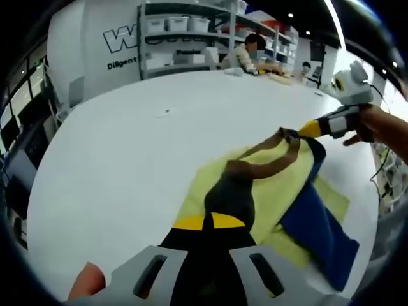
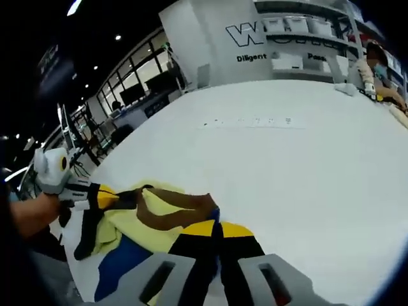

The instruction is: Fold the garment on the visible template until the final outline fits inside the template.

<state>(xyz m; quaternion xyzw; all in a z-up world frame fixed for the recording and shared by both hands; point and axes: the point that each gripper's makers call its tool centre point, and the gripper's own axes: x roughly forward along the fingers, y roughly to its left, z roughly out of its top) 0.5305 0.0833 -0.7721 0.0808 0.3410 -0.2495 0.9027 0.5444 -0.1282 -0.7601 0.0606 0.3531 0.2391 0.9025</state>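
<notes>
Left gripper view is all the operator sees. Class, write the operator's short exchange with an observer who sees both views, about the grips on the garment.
Operator: Are the right gripper's jaws closed?
Observer: Yes, shut together on the garment's brown band.
Operator: What hangs under my left gripper?
Observer: From the side, dark cloth droops below its jaws, towards the table.

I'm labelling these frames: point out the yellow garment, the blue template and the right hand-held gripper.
yellow garment (image 1: 290, 182), left gripper view, its flat middle.
blue template (image 1: 325, 233), left gripper view, its exposed corner.
right hand-held gripper (image 1: 299, 132), left gripper view, its yellow tips.
</notes>
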